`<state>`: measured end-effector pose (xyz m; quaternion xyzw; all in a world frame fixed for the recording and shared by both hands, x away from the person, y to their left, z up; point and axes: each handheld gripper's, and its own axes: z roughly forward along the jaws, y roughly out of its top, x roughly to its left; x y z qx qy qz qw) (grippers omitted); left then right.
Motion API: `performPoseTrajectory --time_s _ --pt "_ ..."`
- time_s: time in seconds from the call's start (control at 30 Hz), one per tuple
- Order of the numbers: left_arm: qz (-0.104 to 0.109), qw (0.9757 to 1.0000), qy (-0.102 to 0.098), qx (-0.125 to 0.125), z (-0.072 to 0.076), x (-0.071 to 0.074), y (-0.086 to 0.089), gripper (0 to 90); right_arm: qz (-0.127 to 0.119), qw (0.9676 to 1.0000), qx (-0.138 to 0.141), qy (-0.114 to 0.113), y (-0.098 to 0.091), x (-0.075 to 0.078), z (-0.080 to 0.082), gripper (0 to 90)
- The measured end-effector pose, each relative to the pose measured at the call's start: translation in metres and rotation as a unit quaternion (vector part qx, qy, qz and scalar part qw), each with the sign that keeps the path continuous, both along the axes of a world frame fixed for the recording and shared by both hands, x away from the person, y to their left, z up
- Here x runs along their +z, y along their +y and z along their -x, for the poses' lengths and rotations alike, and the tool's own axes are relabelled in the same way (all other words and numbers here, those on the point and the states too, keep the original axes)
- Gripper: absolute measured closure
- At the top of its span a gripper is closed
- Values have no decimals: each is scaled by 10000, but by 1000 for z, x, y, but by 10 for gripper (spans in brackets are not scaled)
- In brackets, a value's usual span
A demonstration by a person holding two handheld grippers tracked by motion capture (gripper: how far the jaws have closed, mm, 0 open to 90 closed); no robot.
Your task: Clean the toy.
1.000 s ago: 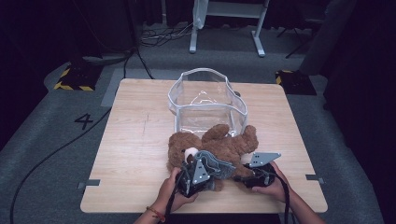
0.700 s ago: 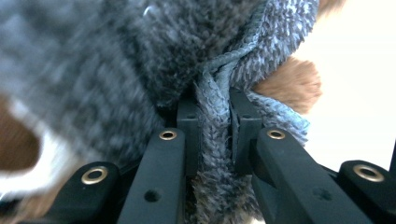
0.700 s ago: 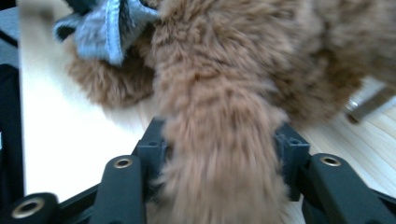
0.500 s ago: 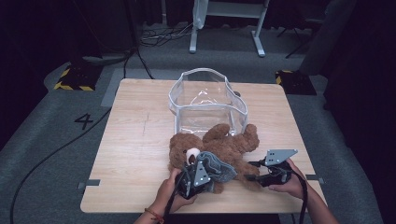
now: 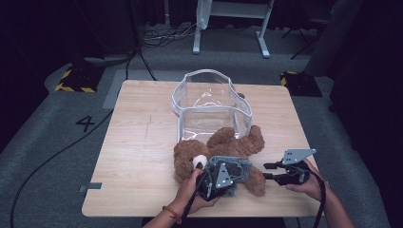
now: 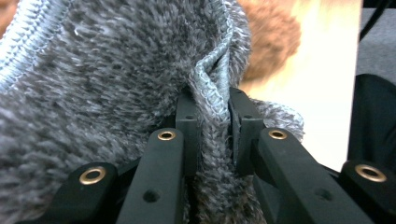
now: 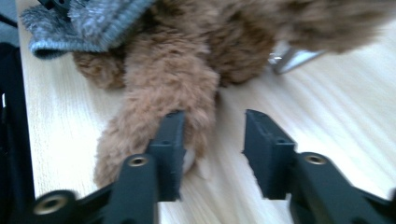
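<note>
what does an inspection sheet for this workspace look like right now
surface: wooden table, bare wood around the things.
job's things: brown teddy bear lies on its back by the near edge; grey knit cloth over its belly; clear plastic tub stands just behind it, nothing seen inside.
clutter: nothing seen.
grippers: left gripper shut on a fold of the cloth; right gripper open beside the bear's leg, nothing between the fingers, which have just been closing.
cables: black cable across the floor at left; more cables behind the table.
surroundings: grey carpet marked 4, white stand, dark curtains.
</note>
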<state>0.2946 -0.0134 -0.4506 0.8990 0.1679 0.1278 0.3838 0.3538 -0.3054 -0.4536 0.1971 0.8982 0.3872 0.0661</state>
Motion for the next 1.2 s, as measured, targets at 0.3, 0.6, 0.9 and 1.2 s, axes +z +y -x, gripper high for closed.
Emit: performPoseTrajectory --time_s 0.3,0.6,0.9,1.2 --pt "-341 9993 -123 70 -4 -6 -6 773 -409 9978 315 416 24 -14 3 688" --pt "-567 9965 63 609 -2 -13 36 780 -628 9947 516 633 58 -21 12 665" --pt "-549 9985 -36 77 18 -8 20 778 -707 9948 419 603 71 -25 15 691" --pt "-413 9990 31 -136 14 -3 0 777 -607 9965 245 529 62 -26 12 611"
